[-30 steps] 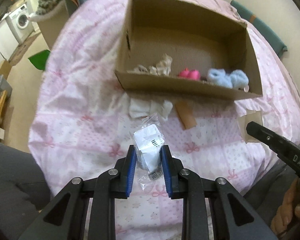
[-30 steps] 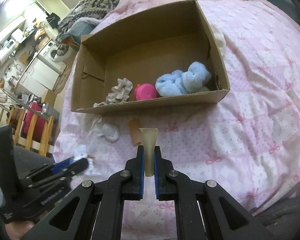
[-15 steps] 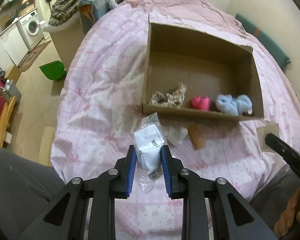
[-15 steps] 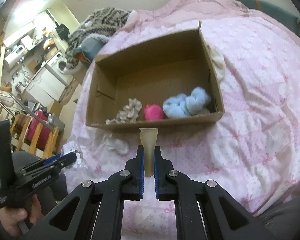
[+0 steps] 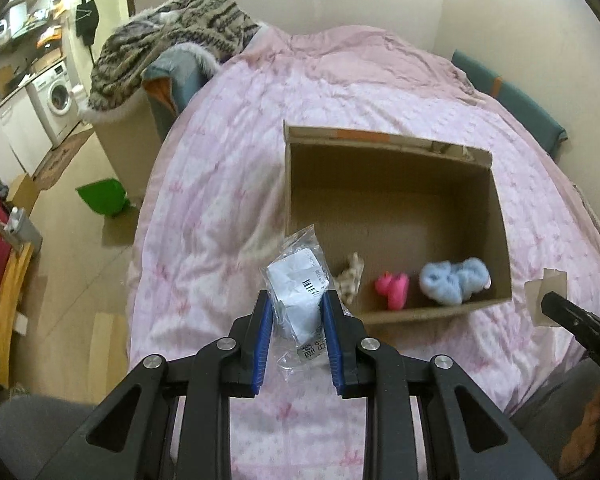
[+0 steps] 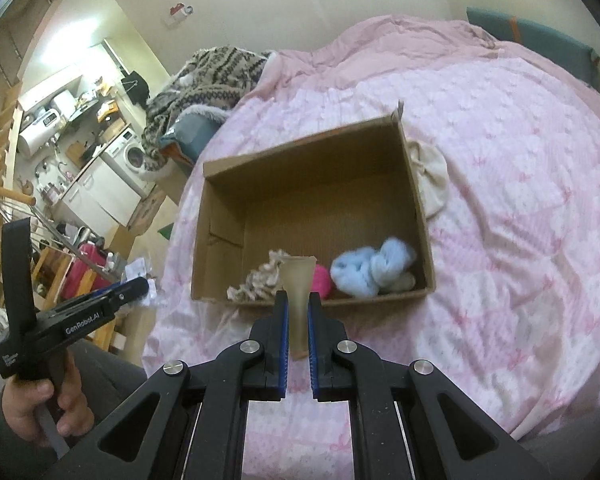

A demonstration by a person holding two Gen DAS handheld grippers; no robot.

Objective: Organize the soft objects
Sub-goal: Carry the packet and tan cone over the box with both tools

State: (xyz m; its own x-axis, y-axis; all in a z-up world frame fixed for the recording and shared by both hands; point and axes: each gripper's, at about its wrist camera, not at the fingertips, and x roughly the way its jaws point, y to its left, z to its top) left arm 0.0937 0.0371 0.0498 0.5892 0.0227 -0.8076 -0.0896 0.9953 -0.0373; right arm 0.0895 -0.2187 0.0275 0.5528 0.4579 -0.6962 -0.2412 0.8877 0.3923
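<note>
My left gripper [image 5: 296, 300] is shut on a clear plastic packet [image 5: 298, 284] with folded white cloth inside, held above the pink bedspread [image 5: 204, 216] just short of the cardboard box [image 5: 500, 216]. My right gripper [image 6: 298, 300] is shut on a flat beige piece [image 6: 298, 280] that stands upright between the blue pads. Along the box's near wall lie a beige ruffled scrunchie [image 6: 260, 280], a pink soft item [image 5: 392, 286] and a fluffy light-blue item [image 5: 454, 282]. The left gripper [image 6: 134, 288] also shows at the left of the right wrist view, and a finger [image 5: 556, 306] of the right one shows at the right edge of the left wrist view.
A cream cloth [image 6: 432, 176] lies on the bed against the box's right side. A patterned knit blanket [image 5: 172, 40] is heaped beyond the bed's left corner. On the floor to the left are a green dustpan [image 5: 104, 196], a washing machine [image 5: 58, 96] and wooden chairs.
Both grippers have risen with their loads, so the bed and box look farther away and more of the room shows. The white cloth and brown piece in front of the box are out of sight.
</note>
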